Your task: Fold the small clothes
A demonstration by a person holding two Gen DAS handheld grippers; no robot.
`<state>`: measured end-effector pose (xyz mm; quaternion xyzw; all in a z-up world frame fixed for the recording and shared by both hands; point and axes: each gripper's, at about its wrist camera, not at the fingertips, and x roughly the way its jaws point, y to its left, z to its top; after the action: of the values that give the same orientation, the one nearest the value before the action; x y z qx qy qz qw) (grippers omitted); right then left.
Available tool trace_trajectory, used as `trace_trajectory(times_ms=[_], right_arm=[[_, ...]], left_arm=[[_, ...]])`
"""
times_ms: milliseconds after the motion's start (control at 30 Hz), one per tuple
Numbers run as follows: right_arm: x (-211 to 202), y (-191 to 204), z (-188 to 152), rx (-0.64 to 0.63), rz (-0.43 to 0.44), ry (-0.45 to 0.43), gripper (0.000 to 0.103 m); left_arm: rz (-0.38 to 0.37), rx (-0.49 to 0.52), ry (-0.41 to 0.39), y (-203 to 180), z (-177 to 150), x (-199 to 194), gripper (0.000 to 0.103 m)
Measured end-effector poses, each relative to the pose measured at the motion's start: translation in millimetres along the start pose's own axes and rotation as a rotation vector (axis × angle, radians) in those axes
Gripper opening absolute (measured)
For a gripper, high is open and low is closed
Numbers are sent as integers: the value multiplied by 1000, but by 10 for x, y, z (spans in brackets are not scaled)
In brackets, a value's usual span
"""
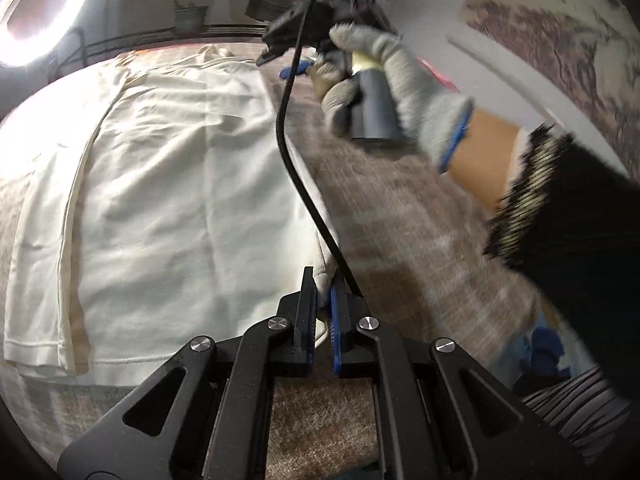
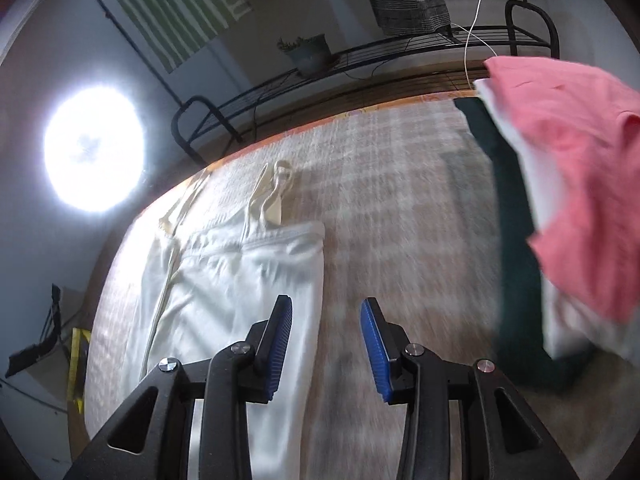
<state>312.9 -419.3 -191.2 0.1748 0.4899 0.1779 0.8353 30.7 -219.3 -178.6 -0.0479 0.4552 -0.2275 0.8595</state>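
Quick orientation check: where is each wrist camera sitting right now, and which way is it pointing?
Left wrist: low over the bed, facing along the cream garment; left tool pinches its edge; gloved right hand holding the right tool shows.
Right wrist: higher, facing the bed's far end and a metal rack; right tool open, empty; pink cloth at right.
Shared: the cream garment, the ring light.

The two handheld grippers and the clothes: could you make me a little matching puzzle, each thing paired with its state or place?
Things:
1. left gripper
2. right gripper
3. cream-white sleeveless garment
4. pink cloth

States:
A. jaws apart, holding nothing
B. spread flat on the beige woven surface
C. clamped on a cream fabric edge
D. heaped with white and dark green cloth at the right

Pairs: 1-C, 2-A, 3-B, 4-D
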Motion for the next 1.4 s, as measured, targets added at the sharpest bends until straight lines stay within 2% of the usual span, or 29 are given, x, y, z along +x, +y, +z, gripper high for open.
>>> trace_trajectory(times_ms=[67,167,233,300,367,433,567,700,900,1100,1400], right_arm=[[174,-72,15,54,21,30,36],[241,-38,106,37,27,9,35],[269,-12,151,42,51,-2,28],[321,41,168,36,62,9,8],[357,127,182,7,41,25,0],[337,215,213,-8,10,28,0],[225,418,317,2,4,8,0],[196,740,368,-50,-41,-2,0],[389,1209,390,-130,-91,7,0],[660,1621,309,-224,-119,30,0],[1046,1912,180,-287,-160,74,0]], left_arm=[[-11,-24,-4,44,0,-25,3],[-10,-38,-15,97,-19,-43,3],[-14,-60,-10,149,-44,-50,3],[-21,-84,-9,211,-67,-91,3],[-22,-100,-18,266,-83,-146,3],[-25,-121,-29,333,-79,-212,3],[-31,-159,-47,490,-101,-354,3],[-27,-196,-61,658,-128,-494,3],[11,-240,-78,927,-184,-644,3],[43,-282,-50,1144,-274,-597,3],[48,-305,-26,1174,-332,-500,3]])
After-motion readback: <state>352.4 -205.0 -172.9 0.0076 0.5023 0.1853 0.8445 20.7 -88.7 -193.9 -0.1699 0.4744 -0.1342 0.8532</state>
